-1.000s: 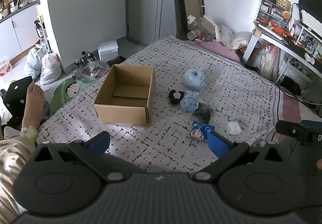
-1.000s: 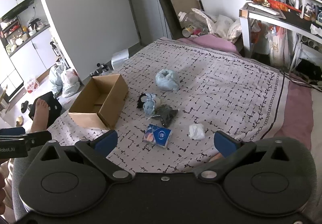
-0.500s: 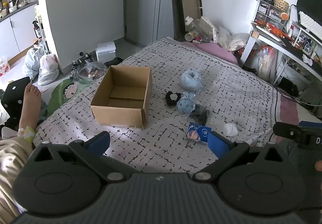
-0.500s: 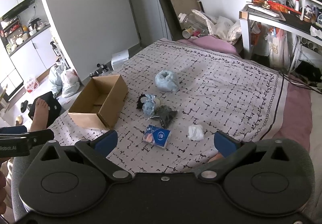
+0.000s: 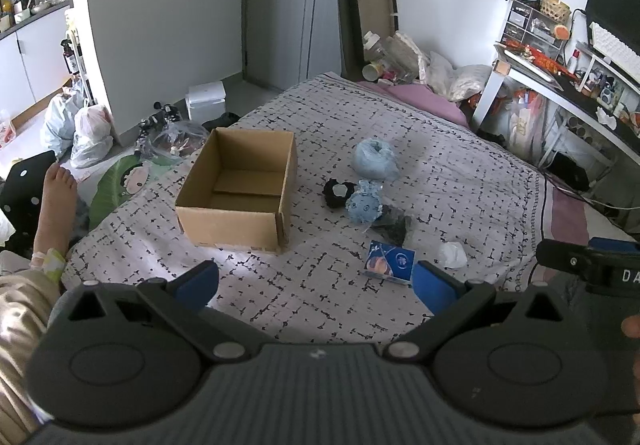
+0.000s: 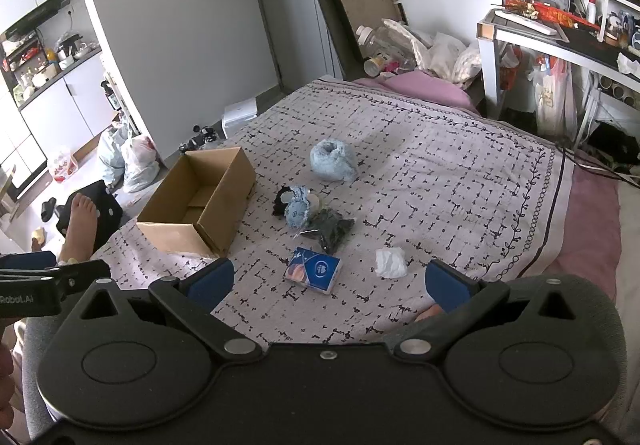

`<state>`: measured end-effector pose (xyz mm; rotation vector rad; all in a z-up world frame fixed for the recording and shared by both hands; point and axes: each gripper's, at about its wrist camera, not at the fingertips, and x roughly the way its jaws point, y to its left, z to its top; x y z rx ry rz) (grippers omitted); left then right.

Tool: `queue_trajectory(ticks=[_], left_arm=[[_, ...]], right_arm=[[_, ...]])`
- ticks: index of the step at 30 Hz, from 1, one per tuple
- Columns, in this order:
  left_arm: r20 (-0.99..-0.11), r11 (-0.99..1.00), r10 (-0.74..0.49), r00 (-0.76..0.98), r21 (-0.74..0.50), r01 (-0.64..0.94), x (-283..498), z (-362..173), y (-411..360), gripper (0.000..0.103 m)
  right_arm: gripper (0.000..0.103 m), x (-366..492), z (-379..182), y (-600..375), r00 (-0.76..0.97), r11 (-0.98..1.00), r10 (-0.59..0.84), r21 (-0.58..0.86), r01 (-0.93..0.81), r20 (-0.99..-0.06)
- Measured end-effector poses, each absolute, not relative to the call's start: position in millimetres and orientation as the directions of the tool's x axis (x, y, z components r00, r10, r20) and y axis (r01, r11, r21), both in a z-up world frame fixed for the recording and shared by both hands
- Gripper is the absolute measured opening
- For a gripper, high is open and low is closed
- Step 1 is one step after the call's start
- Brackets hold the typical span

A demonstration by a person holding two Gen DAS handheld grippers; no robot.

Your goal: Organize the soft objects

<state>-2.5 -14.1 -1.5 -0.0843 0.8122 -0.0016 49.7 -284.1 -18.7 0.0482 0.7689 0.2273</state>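
cardboard box is seen empty on the patterned bedspread, and the soft items lie to its right: a pale blue bundle, a black piece, a small blue plush, a dark packet, a tissue pack and a white wad. little is changed since a second ago; only a slight drift of the left view is noted, nothing is moved. left gripper and right gripper are held spread wide and empty, so sorting is judged not yet begun.
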Motion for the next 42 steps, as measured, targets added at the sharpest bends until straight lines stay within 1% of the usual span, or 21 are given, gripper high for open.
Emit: queue_trajectory(ticks=[22, 30, 38, 42], left_arm=[[-0.722, 0.996, -0.061, 0.690, -0.091, -0.007, -6.9, -3.0, -15.3, 0.102], [-0.722, 0.996, -0.059, 0.689, -0.090, -0.009, -6.9, -3.8, -18.5, 0.102], [-0.713, 0.996, -0.072, 0.697, -0.086, 0.016, -4.0, -4.8, -24.6, 0.102], [-0.703, 0.995, -0.065, 0.708, -0.096, -0.005, 1.0, -7.7, -23.4, 0.102]], right_arm=[[0.103, 48.5, -16.8, -283.7, 0.699, 0.976, 0.212, 0.115, -0.184, -0.683], [0.103, 46.3, -13.8, -287.6, 0.696, 0.971, 0.237, 0.133, -0.201, -0.678], [0.103, 57.9, -21.1, -297.6, 0.689, 0.976, 0.217, 0.138, -0.169, -0.692], [0.103, 65.8, -24.5, -303.1, 0.684, 0.977, 0.213, 0.143, -0.158, -0.698]])
